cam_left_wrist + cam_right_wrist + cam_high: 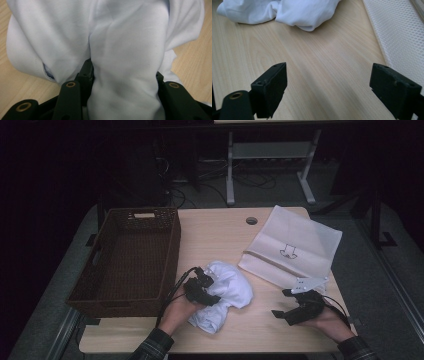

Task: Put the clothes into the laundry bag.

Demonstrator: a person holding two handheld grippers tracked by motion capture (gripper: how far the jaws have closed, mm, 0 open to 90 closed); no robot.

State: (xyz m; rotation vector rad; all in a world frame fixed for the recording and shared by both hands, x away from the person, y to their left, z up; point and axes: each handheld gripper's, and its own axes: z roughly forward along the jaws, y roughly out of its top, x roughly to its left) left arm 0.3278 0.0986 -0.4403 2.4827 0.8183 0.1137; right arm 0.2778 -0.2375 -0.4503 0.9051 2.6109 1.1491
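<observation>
Cloth: white garment [227, 295], bunched on the table [220, 235], a thick fold caught between your left gripper's [123, 77] jaws.
Left gripper: clamped on that fold, jaws held apart by its bulk.
Right gripper [328, 85]: jaws wide apart, holding nothing; garment ahead of it, mesh laundry bag [394, 32] just beside.
Wicker basket [127, 260]: close by your left gripper.

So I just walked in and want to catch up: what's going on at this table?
A person is working with a gripper in each hand. The left gripper has its fingers closed on a bunch of the crumpled white cloth lying on the wooden table. The right gripper is open and holds nothing, hovering near a white mesh bag. A brown wicker basket sits to the left with nothing in it.
</observation>
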